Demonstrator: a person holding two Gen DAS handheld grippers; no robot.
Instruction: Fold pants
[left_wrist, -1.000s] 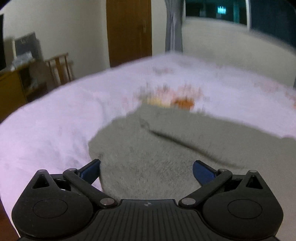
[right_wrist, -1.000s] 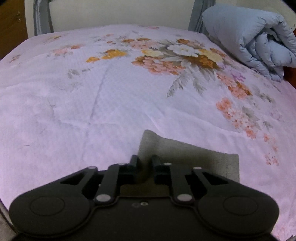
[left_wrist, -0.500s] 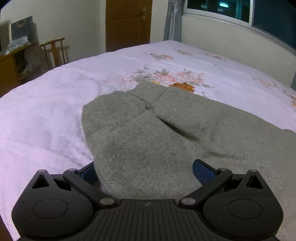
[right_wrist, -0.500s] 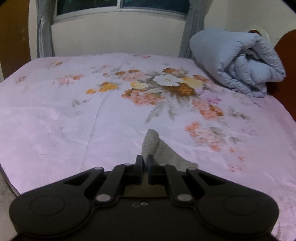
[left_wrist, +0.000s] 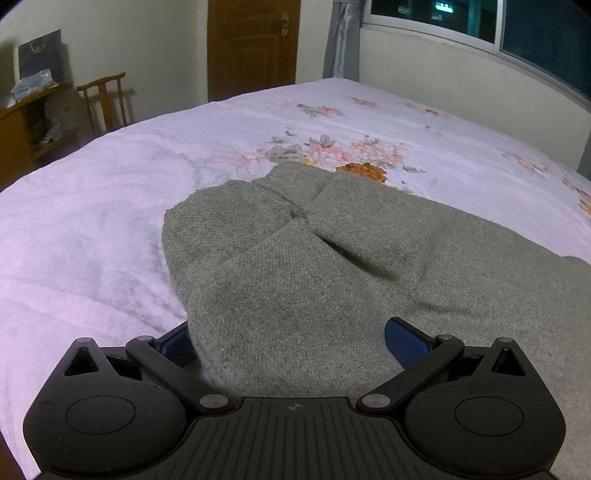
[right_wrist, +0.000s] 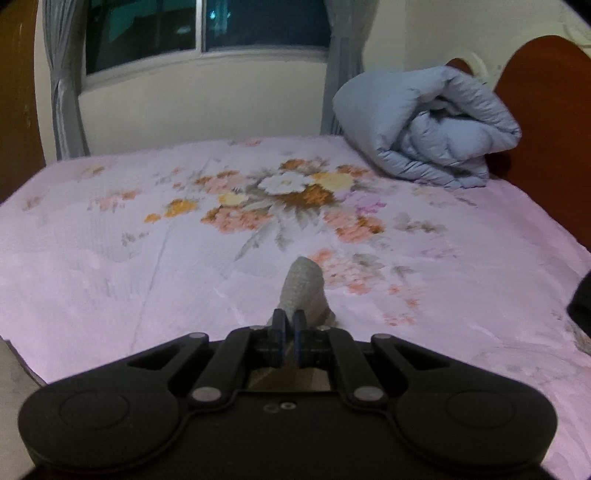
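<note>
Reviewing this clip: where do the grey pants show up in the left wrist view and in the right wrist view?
Left wrist: the grey pants fill the lower centre and right, running down between the open left claw.
Right wrist: only a small bunched end of them shows at lower centre, pinched in the shut right claw.
Shared landmark: the pink floral bedspread under the pants.

Grey pants (left_wrist: 303, 280) run off the left wrist view's right and bottom edges; waistband not visible. Cloth covers most of the left gripper's (left_wrist: 291, 343) left blue pad (left_wrist: 176, 341). In the right wrist view only a bunched tip of the pants shows past the right gripper (right_wrist: 289, 323) (rest hidden under its body). Dark object (right_wrist: 580, 301) at right edge is cut off, unidentifiable.
</note>
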